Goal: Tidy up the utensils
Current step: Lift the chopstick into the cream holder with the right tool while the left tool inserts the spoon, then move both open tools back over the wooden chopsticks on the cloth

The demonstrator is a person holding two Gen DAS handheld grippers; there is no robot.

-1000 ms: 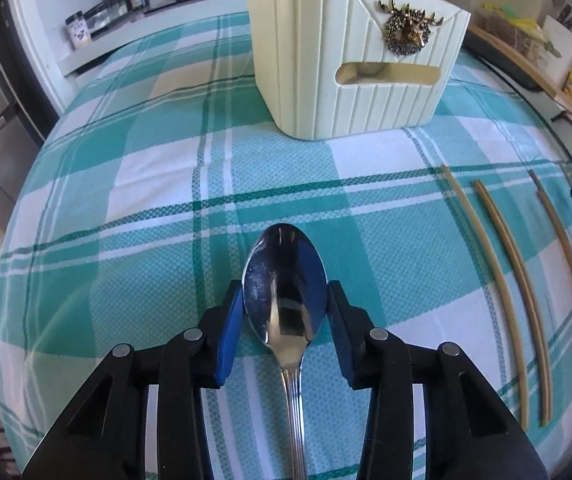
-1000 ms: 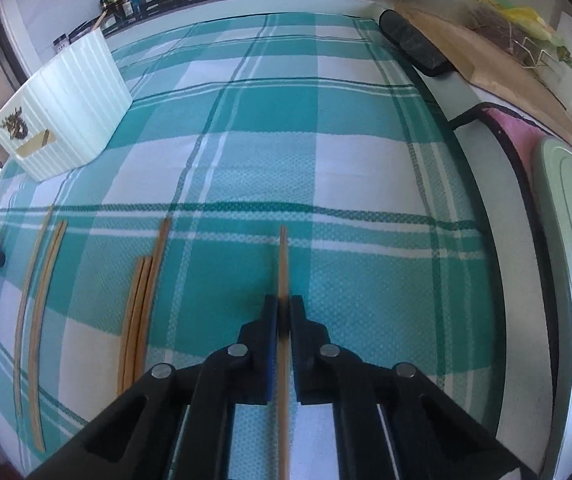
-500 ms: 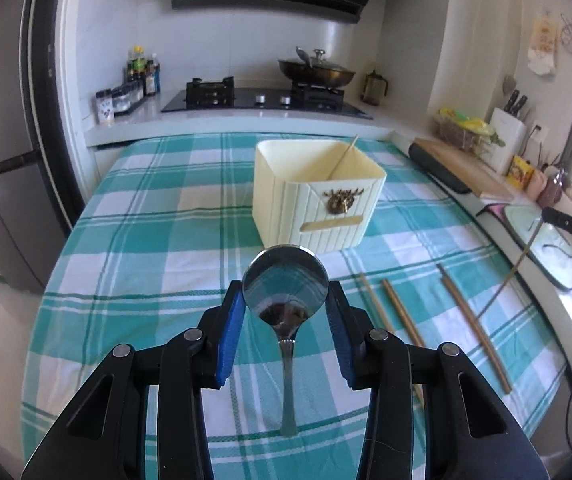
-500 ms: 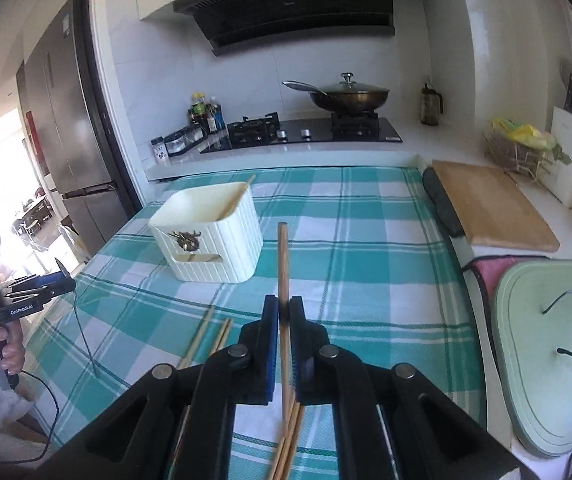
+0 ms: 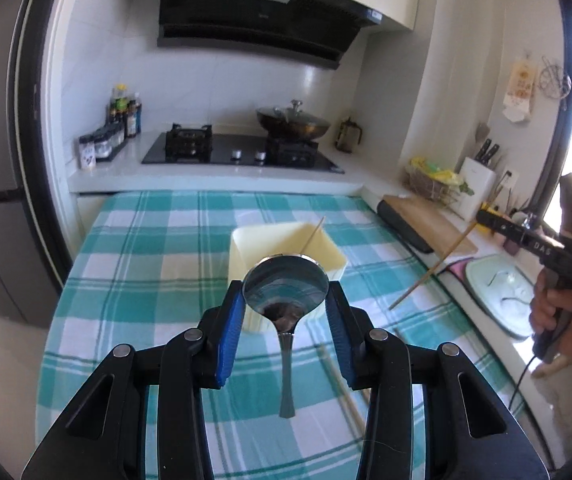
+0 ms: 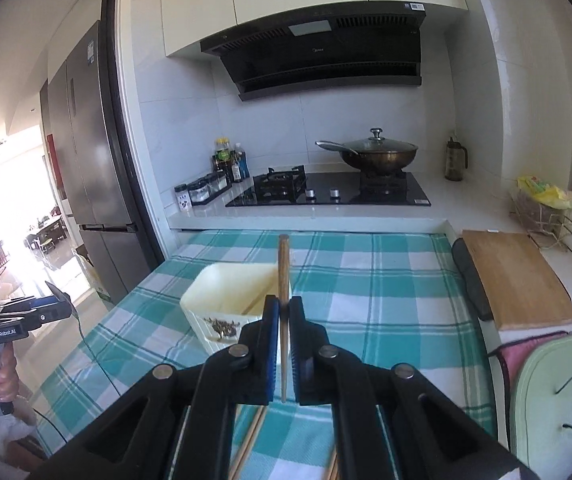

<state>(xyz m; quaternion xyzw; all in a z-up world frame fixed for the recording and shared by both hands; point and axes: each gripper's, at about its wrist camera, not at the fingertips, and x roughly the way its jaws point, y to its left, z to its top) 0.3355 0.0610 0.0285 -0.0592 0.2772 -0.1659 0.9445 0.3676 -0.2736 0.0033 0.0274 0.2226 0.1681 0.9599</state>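
My left gripper is shut on a steel spoon, bowl up and handle hanging down, held high above the checked table. Behind the spoon stands the cream utensil box with one chopstick leaning in it. My right gripper is shut on a wooden chopstick, held upright in the air in front of the same box. The right gripper also shows at the right of the left wrist view, its chopstick slanting down. More chopsticks lie on the cloth below.
The table carries a teal checked cloth. A stove with a lidded wok and spice jars line the back counter. A wooden cutting board and a green mat lie on the right. A fridge stands on the left.
Both grippers have risen from near the cloth to well above the table and tilted up toward the kitchen. The spoon and the chopstick stay gripped.
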